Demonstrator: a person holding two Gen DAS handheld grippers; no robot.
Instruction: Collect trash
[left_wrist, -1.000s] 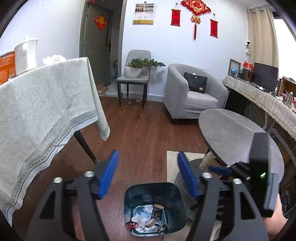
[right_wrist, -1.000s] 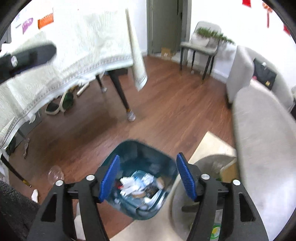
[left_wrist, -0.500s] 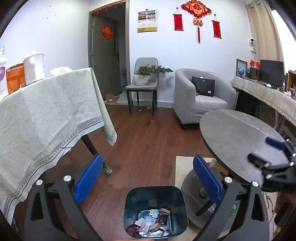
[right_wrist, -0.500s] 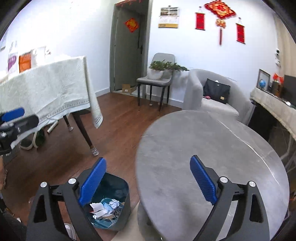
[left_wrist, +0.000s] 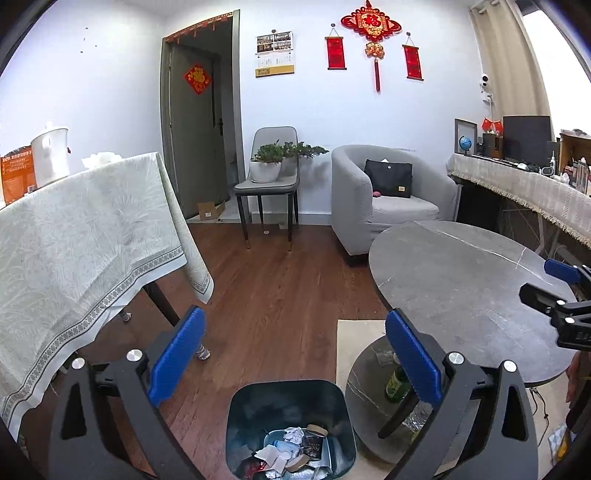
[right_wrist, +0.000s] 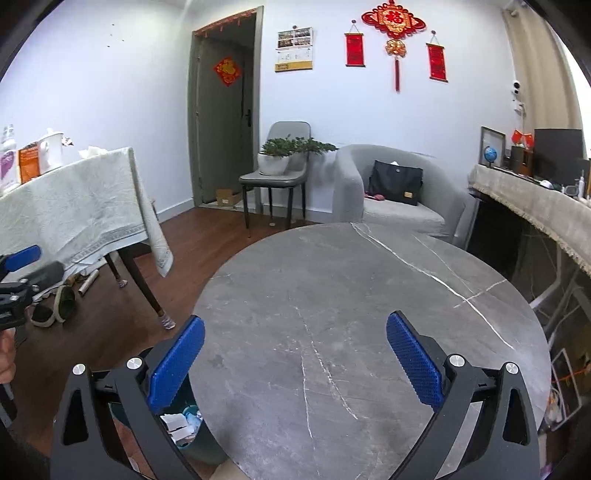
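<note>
Two grippers are in view, and both have their blue pads wide apart with nothing between them. The left gripper (left_wrist: 293, 350) hangs above the wooden floor, and just below it stands the dark trash bin (left_wrist: 291, 430), which I judge is where the task's things are collected. Inside the bin lies the trash (left_wrist: 291, 448): crumpled white paper, a small dark packet and some scraps. The bin stands on the floor right beside the base of the round grey table (left_wrist: 461, 291), probably so that things cleared from the tabletop can fall into it by a short way.

The right gripper (right_wrist: 295, 356) is held over the tabletop, which looks bare in this view; only pale veins cross the stone. In the same view, part of the bin (right_wrist: 184, 424) shows under the table edge, by the left pad.

Under the table, a green bottle (left_wrist: 397, 384) stands on the lower disc, and something like crumpled clear plastic lies beside it; whether these are trash, I cannot tell. Farther left is a table with a white cloth (left_wrist: 81, 236), and behind are a chair with a potted plant (left_wrist: 269, 166) and a grey armchair (left_wrist: 384, 199).

Since both claws are free and the tabletop is clear, I judge that the collecting here is nearly finished, or that the next piece must be looked for elsewhere.
</note>
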